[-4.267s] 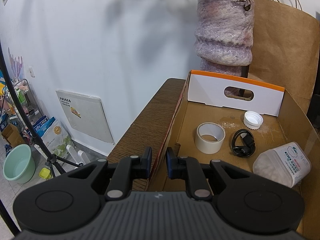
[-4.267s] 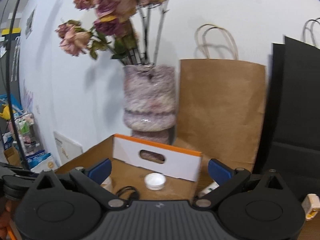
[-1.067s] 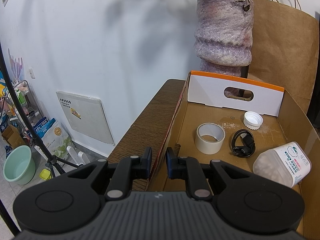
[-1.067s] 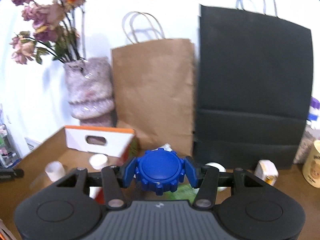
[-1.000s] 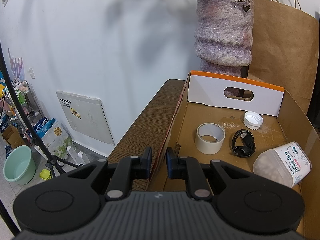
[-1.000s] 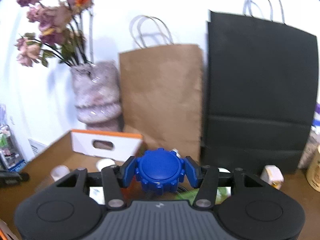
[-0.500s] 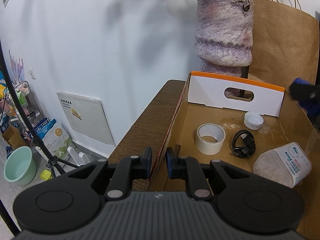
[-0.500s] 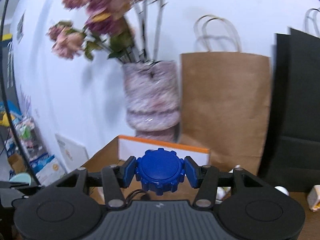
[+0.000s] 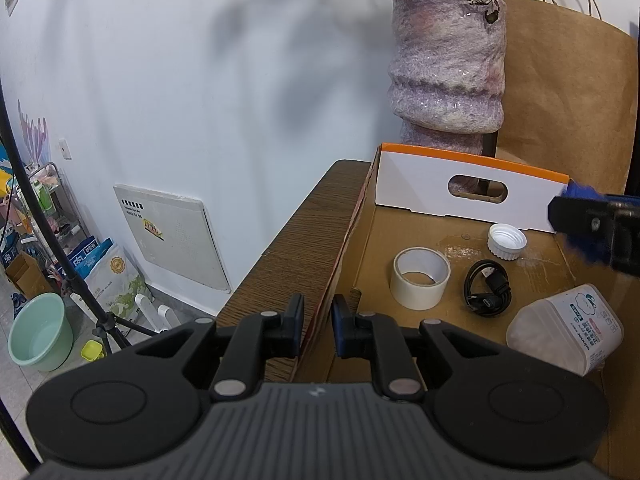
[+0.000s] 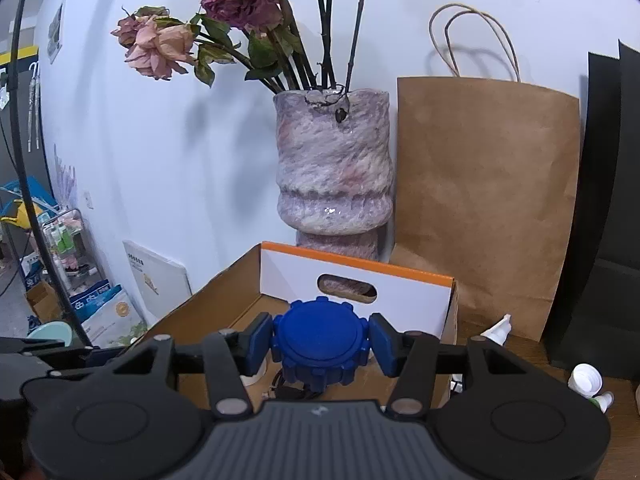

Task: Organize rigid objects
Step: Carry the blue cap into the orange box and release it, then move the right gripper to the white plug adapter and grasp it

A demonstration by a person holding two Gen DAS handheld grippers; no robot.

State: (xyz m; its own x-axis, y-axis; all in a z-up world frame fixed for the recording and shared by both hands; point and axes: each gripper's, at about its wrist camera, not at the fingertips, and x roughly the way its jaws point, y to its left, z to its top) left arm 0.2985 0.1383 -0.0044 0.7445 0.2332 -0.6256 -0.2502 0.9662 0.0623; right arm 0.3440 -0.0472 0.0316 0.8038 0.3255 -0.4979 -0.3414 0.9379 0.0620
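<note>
The right gripper [image 10: 321,343] hangs over the cardboard box [image 10: 224,300], jaws just spreading off the blue cap [image 10: 320,344]. It could bounce off the black cable [image 9: 487,293]. The left gripper [image 9: 316,330] pinches the box wall, jaws narrow.

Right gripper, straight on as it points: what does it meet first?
Likely the box's white end wall, near its handle hole, before the vase; depth unclear. The right gripper's jaws have just been opening, blue knob between them.
</note>
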